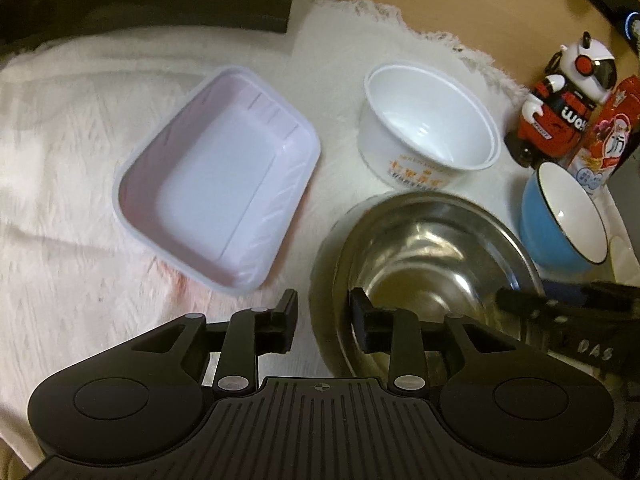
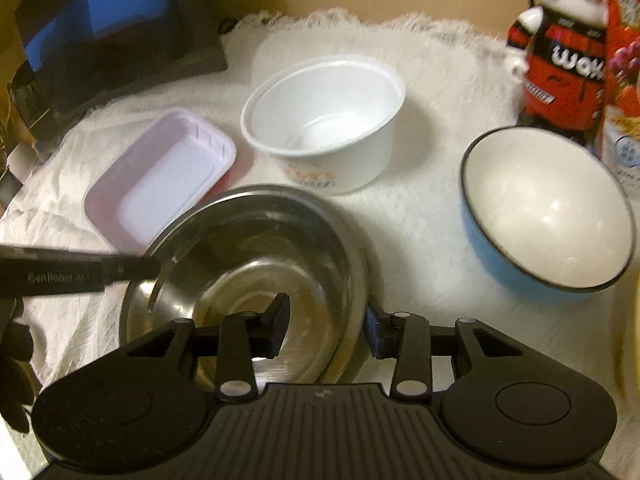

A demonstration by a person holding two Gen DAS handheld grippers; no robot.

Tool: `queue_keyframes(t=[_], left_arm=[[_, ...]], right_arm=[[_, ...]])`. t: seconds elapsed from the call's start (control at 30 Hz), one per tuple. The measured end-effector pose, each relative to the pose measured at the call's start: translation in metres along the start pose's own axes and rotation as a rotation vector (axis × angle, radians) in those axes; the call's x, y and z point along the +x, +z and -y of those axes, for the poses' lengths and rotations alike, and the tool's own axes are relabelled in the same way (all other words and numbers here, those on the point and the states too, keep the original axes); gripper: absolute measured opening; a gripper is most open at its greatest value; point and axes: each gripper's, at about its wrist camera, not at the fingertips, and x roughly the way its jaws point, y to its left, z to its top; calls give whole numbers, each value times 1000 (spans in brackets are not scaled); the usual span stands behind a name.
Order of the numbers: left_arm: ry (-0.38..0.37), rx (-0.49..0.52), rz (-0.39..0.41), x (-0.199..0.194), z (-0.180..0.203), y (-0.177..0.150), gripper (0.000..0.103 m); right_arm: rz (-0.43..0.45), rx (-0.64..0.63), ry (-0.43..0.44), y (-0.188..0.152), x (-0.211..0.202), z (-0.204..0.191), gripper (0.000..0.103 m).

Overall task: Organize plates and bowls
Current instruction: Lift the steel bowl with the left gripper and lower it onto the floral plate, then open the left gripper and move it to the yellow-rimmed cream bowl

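A steel bowl (image 1: 428, 256) (image 2: 248, 256) sits on the white cloth between both grippers. My left gripper (image 1: 323, 322) is open and straddles the bowl's left rim, one finger outside, one inside. My right gripper (image 2: 327, 326) is open and straddles the bowl's right rim the same way. A white rectangular tray (image 1: 216, 176) (image 2: 160, 180) lies to the left. A white round plastic bowl (image 1: 428, 124) (image 2: 324, 120) stands behind. A blue bowl with a white inside (image 1: 560, 216) (image 2: 548, 212) sits to the right.
A red and white robot figurine (image 1: 560, 104) (image 2: 560, 48) and a printed carton (image 1: 608, 128) (image 2: 624, 60) stand at the back right. A dark screen (image 2: 112, 28) stands at the back left. The fringed cloth edge (image 1: 440, 36) meets the tan surface behind.
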Motion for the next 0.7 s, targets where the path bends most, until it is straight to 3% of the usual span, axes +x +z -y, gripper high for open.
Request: queue_keyframes(t=[0.13, 0.37, 0.7], left_arm=[[-6, -10, 12, 5, -2, -2, 34], [-77, -44, -50, 34, -2, 4, 32], [-116, 21, -100, 47, 17, 17, 37]], right_arm=[[11, 24, -50, -3, 7, 6, 47], [-116, 168, 78, -5, 39, 20, 47], [-130, 203, 46, -13, 23, 26, 46]])
